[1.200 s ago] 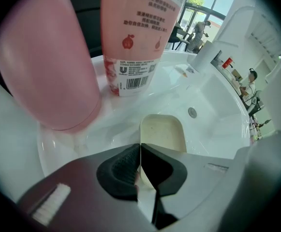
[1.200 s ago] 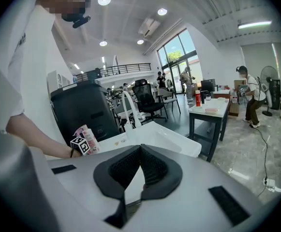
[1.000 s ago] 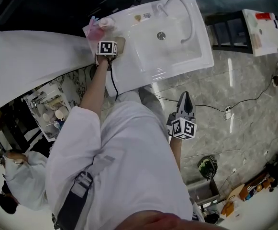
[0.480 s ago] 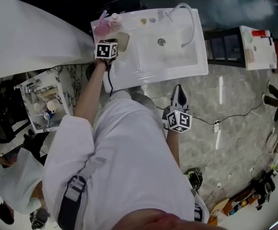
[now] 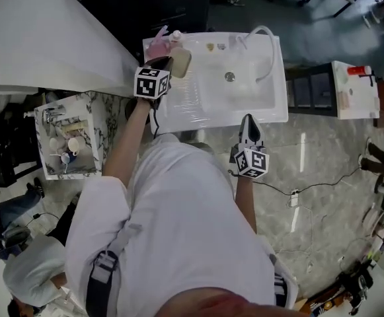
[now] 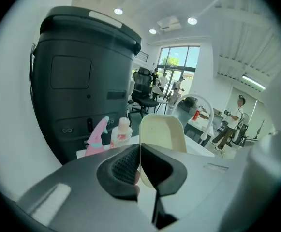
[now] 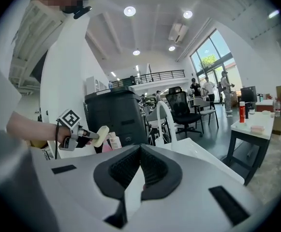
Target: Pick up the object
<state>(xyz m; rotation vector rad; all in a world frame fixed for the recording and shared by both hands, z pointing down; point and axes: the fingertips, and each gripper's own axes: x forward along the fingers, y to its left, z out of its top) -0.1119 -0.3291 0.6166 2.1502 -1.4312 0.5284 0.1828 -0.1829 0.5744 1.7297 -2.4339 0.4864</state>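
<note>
Pinching the cream dish [image 6: 162, 132] by its thin near rim, the left gripper [image 5: 168, 65] holds it aloft at ten o'clock of the sink [image 5: 271, 104]. It looks light, stiff and slick. The right gripper [image 5: 248, 125] is closed and empty.

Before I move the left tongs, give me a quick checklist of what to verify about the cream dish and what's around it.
1. Left tongs shut on the cream dish: ok.
2. Dish held in the air, off the white sink unit: ok, by the right gripper view.
3. Pink spray bottle and small bottle upright, apart from the dish: ok.
4. Right tongs shut, nothing between them: ok.
5. How much of the dish's edge the pads cover: cannot tell.
</note>
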